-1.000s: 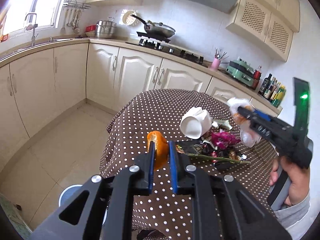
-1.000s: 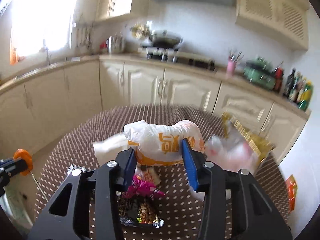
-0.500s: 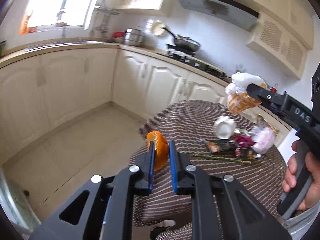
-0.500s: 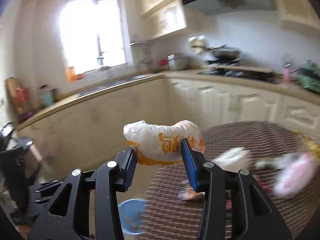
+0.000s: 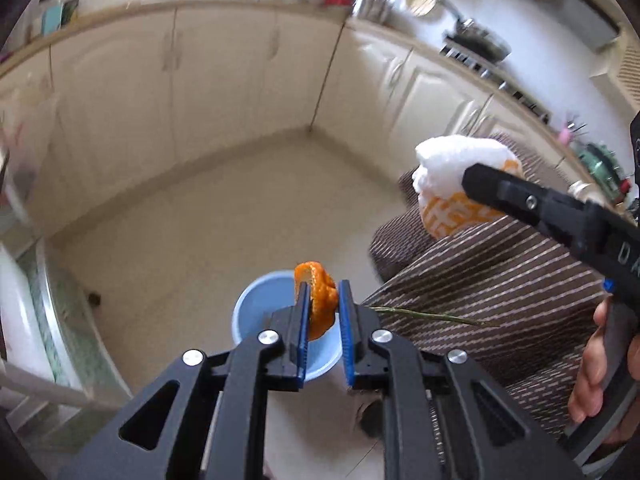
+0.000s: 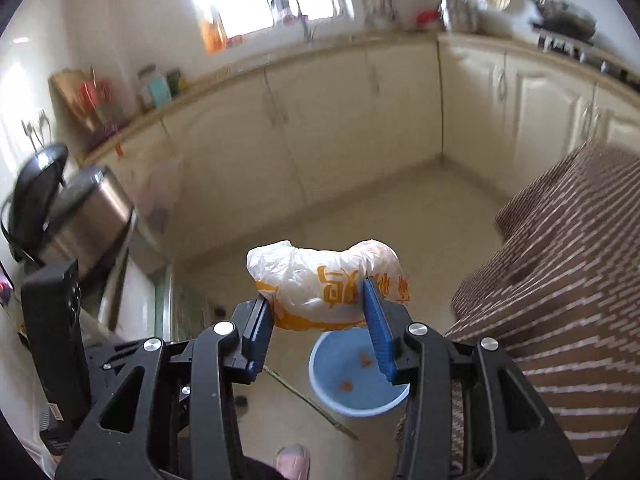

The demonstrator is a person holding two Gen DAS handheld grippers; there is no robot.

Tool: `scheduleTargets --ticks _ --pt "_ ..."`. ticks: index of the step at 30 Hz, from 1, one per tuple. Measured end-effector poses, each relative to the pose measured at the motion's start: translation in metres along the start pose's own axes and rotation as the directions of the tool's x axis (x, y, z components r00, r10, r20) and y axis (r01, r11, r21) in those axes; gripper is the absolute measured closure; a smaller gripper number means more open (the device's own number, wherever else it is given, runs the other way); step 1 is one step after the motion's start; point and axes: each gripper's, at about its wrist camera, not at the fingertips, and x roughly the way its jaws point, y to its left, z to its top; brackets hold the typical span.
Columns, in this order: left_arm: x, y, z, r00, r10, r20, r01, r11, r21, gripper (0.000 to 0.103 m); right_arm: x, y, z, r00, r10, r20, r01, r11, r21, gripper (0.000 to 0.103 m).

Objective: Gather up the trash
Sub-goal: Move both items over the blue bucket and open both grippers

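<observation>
Left wrist view: my left gripper (image 5: pixel 323 312) clamps the orange peel (image 5: pixel 319 304) above the blue bin (image 5: pixel 256 312). Right wrist view: my right gripper (image 6: pixel 320 320) pinches the plastic bag (image 6: pixel 324 282) above the bin (image 6: pixel 352 376); the light bag may drift past the rim.

Blue bin (image 5: pixel 256 312) partly behind left tool (image 5: pixel 323 312)

A crumpled white-and-orange plastic bag (image 6: pixel 326 286) is clamped between the blue pads of the right gripper (image 6: pixel 320 320), held above a blue bin (image 6: pixel 352 376) on the floor.
</observation>
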Motion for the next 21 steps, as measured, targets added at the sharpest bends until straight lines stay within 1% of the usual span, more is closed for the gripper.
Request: scheduleTargets --ticks 3,6,8,10,13,15,16,18,21 --pt "0.027 0.012 -0.006 0.998 0.016 -0.056 -0.017 1.0 -0.012 0.09 0.034 -0.004 -0.015 0.998 0.001 -0.06 -0.001 1.0 -0.002 0.062" --pt "0.057 0.019 -0.009 0.993 0.027 -0.112 -0.028 1.0 -0.009 0.09 0.058 -0.014 -0.022 0.995 -0.008 -0.097 0.01 1.0 0.022 0.062" --pt "0.077 0.019 -0.006 0.989 0.041 -0.14 -0.041 0.999 0.003 0.09 0.07 -0.021 -0.022 0.995 -0.018 -0.098 0.021 0.999 0.037 0.062" --pt "0.095 0.018 0.0 0.986 0.04 -0.159 -0.038 0.999 0.012 0.09 0.077 -0.026 -0.022 0.995 -0.027 -0.099 0.031 0.999 0.038 0.062" --pt "0.11 0.008 0.011 0.986 0.029 -0.161 -0.026 0.999 0.021 0.089 0.084 -0.028 -0.022 0.995 -0.043 -0.092 0.047 0.998 0.033 0.062" --pt "0.113 0.003 0.014 0.988 0.016 -0.154 -0.012 1.0 0.026 0.078 0.088 -0.032 -0.022 0.995 -0.056 -0.085 0.059 0.998 0.035 0.062" --pt "0.112 0.003 0.014 0.989 0.015 -0.146 -0.011 1.0 0.028 0.075 0.089 -0.034 -0.023 0.995 -0.061 -0.085 0.064 0.997 0.037 0.062" --pt "0.113 -0.002 0.016 0.991 0.024 -0.133 -0.018 0.999 0.043 0.057 0.091 -0.038 -0.023 0.994 -0.069 -0.083 0.073 0.996 0.048 0.062" --pt "0.112 -0.002 0.014 0.99 0.036 -0.134 -0.029 0.998 0.053 0.055 0.094 -0.042 -0.024 0.993 -0.072 -0.09 0.078 0.995 0.058 0.062"
